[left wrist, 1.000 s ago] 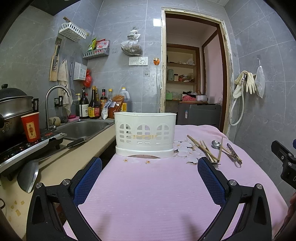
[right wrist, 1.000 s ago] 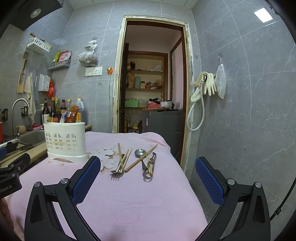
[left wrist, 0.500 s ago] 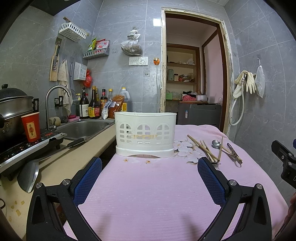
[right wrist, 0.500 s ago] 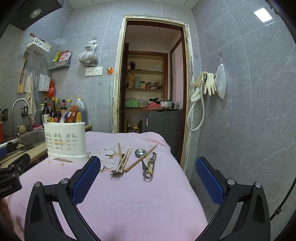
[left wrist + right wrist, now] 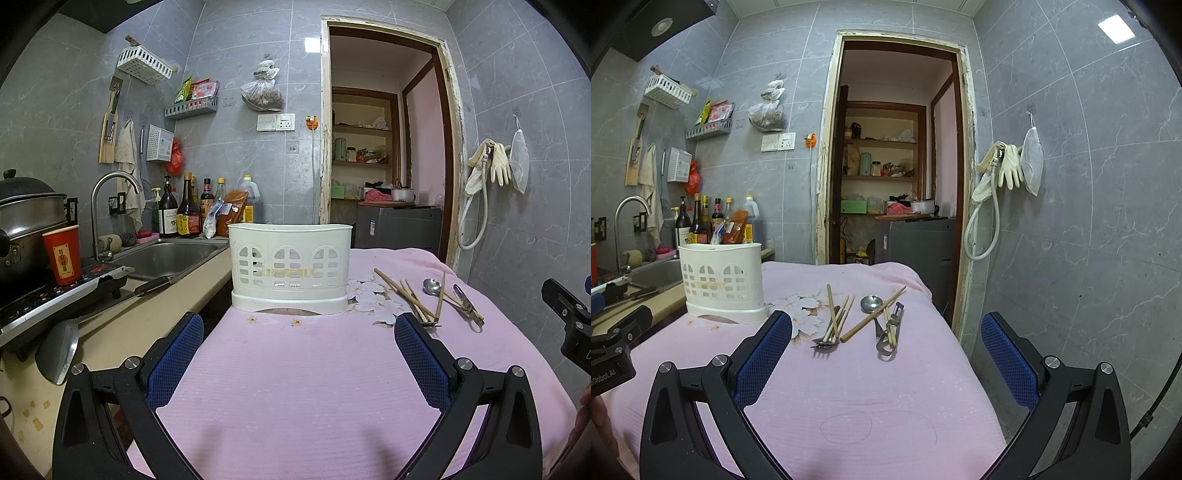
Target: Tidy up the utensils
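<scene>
Grey-tiled kitchen walls (image 5: 1071,184), open doorway (image 5: 886,166)

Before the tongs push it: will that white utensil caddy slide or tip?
The white utensil caddy looks like thin perforated plastic and seems empty, so it is probably light. It stands upright on a flared base on the pink cloth, so a low push likely slides it, perhaps bunching the cloth. A push near the rim could tip it.
</scene>
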{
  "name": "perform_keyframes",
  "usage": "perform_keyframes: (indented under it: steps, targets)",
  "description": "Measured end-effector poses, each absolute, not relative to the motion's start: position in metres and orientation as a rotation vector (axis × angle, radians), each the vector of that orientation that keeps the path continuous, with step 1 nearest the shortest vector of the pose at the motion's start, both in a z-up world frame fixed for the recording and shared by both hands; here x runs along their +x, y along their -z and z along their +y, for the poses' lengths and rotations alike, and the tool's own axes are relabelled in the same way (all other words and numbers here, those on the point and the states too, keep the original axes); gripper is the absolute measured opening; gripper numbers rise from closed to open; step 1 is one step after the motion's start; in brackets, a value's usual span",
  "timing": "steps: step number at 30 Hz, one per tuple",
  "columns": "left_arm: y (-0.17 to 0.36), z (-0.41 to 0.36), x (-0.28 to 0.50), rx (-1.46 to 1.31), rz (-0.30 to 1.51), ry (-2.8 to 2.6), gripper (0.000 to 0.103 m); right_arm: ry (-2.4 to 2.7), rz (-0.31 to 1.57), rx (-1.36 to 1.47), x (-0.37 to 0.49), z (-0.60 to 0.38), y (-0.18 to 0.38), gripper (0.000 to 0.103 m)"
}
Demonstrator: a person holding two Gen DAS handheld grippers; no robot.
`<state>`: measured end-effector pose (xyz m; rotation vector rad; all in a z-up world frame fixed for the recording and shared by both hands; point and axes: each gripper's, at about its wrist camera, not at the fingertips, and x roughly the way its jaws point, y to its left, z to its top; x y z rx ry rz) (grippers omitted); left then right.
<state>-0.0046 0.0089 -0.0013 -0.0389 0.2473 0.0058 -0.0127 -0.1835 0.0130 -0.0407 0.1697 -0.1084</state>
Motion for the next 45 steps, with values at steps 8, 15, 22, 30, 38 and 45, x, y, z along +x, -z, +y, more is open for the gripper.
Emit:
perform_keyframes:
  steps: [8,15,22,30,38,45]
  targets:
    - [0.001,0.007,-0.004,-0.037,0.247,-0.007,0.102,0.108,0.171,-0.040,-0.013,-0.184,-0.013,0.103]
    - [0.001,0.007,-0.004,-0.036,0.247,-0.007,0.102,0.108,0.172,-0.040,-0.013,-0.183,-0.013,0.103]
    - [0.003,0.010,-0.001,-0.036,0.248,-0.006,0.102,0.108,0.171,-0.040,-0.013,-0.185,-0.013,0.103]
    - [-0.004,0.010,-0.002,-0.030,0.244,-0.006,0.102,0.105,0.173,-0.041,-0.012,-0.184,-0.013,0.103]
    - [-0.019,-0.001,0.017,0.007,0.222,0.028,0.102,0.098,0.168,-0.053,-0.004,-0.193,-0.019,0.103]
    - [-0.037,-0.018,0.045,0.080,0.235,0.106,0.102,0.082,0.171,-0.068,0.014,-0.206,-0.030,0.103]
